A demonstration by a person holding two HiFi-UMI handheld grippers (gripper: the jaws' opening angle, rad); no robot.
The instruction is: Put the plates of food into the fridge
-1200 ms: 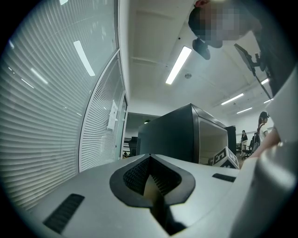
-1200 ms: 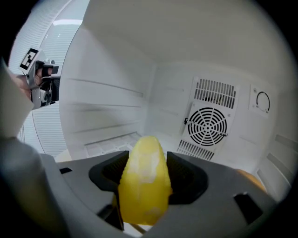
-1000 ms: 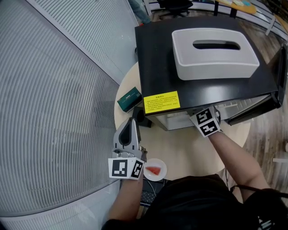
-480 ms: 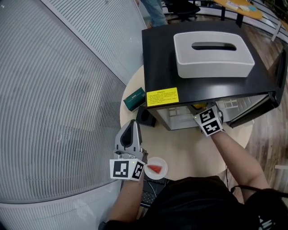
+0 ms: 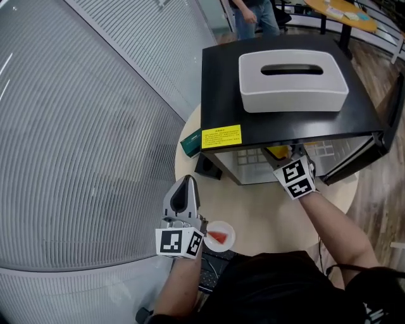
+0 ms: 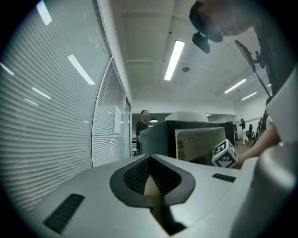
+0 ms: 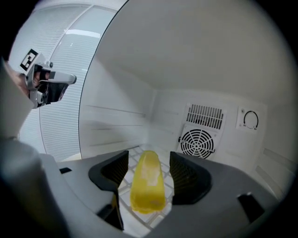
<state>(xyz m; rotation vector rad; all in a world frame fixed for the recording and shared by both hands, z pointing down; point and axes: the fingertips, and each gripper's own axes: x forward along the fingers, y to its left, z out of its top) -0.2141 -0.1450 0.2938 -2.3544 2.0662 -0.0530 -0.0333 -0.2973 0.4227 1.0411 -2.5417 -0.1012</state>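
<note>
A small black fridge [image 5: 285,107] stands open on a round table [image 5: 266,212]. My right gripper [image 7: 148,168] reaches inside it, over the white wire shelf [image 7: 139,151]; from above only its marker cube [image 5: 295,178] shows. A long yellow piece of food [image 7: 147,186] sits between the jaws. Gaps show at the tips, but its near end is wedged deep between them. A white plate with a red melon slice [image 5: 219,236] lies at the table's near edge. Just left of it my left gripper [image 5: 185,183] hovers shut and holds nothing.
A white tissue box [image 5: 293,71] sits on the fridge top. The fridge door [image 5: 364,155] hangs open to the right. A green box [image 5: 190,143] and a small black object [image 5: 205,166] lie left of the fridge. A slatted wall [image 5: 82,139] runs along the left. A person [image 5: 253,12] stands behind.
The head view has shifted a little, and the yellow food now shows in the fridge mouth. Both grippers keep their places. A person has come into view at the back.
</note>
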